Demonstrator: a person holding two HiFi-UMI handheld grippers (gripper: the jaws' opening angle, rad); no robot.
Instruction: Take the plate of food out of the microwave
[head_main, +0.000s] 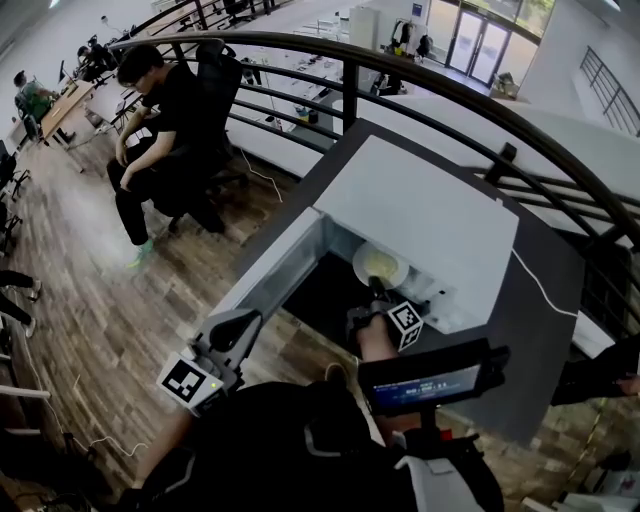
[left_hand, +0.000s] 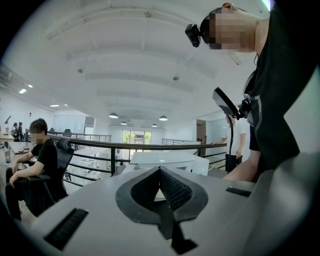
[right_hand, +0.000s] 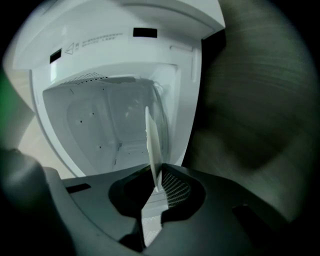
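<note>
Beyond a curved railing lies an open office; on a dark table stands the white microwave, its door open. The plate of pale food sits at the cavity's mouth, and the right gripper pinches its near rim edge-on between its pads. The left gripper hangs apart, jaws pressed together on nothing. The plate looks stiff, smooth and breakable; held by one edge it will likely lever downward, so a deep bite on the rim, kept level, seems wise

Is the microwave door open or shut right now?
Open: the door is swung clear of the microwave, and the plate shows in the cavity.
</note>
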